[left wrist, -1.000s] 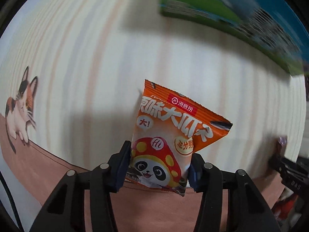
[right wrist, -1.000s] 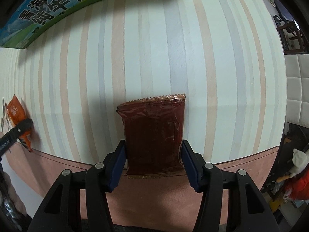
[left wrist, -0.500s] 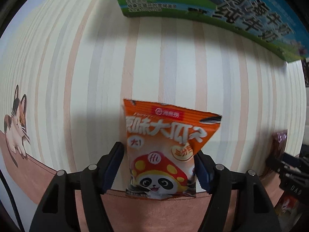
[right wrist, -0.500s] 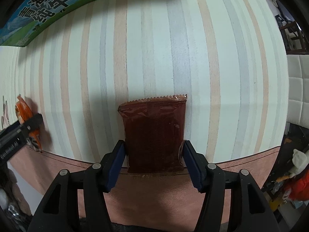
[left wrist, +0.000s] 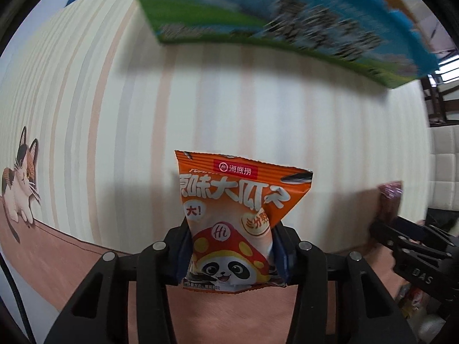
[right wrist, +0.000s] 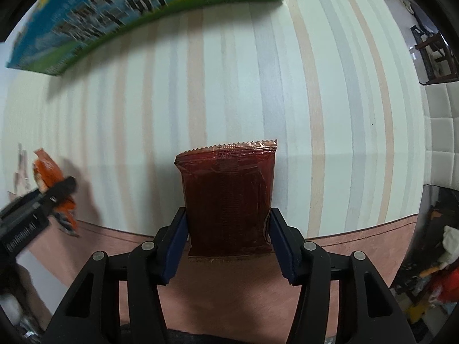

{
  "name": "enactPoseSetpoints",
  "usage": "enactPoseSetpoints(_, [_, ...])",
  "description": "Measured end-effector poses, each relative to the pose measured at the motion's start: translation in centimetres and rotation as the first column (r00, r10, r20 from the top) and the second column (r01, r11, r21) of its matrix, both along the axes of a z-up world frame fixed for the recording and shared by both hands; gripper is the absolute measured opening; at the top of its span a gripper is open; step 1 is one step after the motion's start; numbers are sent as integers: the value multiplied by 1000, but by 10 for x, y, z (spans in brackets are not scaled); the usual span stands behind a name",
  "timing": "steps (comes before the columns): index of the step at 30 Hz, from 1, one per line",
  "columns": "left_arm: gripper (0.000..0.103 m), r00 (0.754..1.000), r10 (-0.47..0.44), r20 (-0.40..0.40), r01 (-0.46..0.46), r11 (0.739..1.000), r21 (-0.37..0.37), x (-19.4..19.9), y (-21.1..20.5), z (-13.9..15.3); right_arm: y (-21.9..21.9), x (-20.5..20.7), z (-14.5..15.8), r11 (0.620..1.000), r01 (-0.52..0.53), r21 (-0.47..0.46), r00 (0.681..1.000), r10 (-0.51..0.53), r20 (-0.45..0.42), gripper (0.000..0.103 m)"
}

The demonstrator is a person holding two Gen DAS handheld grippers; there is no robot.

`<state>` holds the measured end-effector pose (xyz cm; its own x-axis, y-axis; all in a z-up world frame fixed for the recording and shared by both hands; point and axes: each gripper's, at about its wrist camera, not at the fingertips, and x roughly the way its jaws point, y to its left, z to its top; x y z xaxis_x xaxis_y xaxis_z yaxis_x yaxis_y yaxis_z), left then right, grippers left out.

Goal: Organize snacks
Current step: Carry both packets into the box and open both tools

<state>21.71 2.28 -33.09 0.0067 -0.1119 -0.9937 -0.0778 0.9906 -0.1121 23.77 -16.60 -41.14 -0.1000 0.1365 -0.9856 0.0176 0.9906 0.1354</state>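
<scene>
Orange snack packet with a panda print stands pinched between the closing jaws of the left gripper at 6 o'clock in the left wrist view, above a striped tablecloth; a blue-green carton lies at 12 o'clock. In the right wrist view, a dark red packet sits clamped at its lower edges between the closing jaws of the right gripper, the carton at 11 o'clock.
</scene>
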Motion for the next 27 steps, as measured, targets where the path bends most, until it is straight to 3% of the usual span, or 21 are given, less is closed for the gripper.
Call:
enactPoseSetpoints(6, [44,995,-25,100,33,996,-79,21,-11,74,-6,7,66,994,-7,107,996,-3,91,58])
enactPoseSetpoints(10, [44,985,-24,171,47,990,-130,62,-9,135,-12,30,127,986,-35,161,982,3,191,58])
enactPoseSetpoints(16, [44,975,-36,217,61,992,-108,130,-9,170,-13,92,197,983,-70,171,952,14,306,58])
enactPoseSetpoints(21, [44,988,-12,151,30,992,-120,186,-6,150,-18,156,205,986,-60,153,953,10,303,58])
enactPoseSetpoints(27, [44,1000,-4,-6,3,993,-119,236,-2,95,-13,218,163,990,-39,138,975,8,224,58])
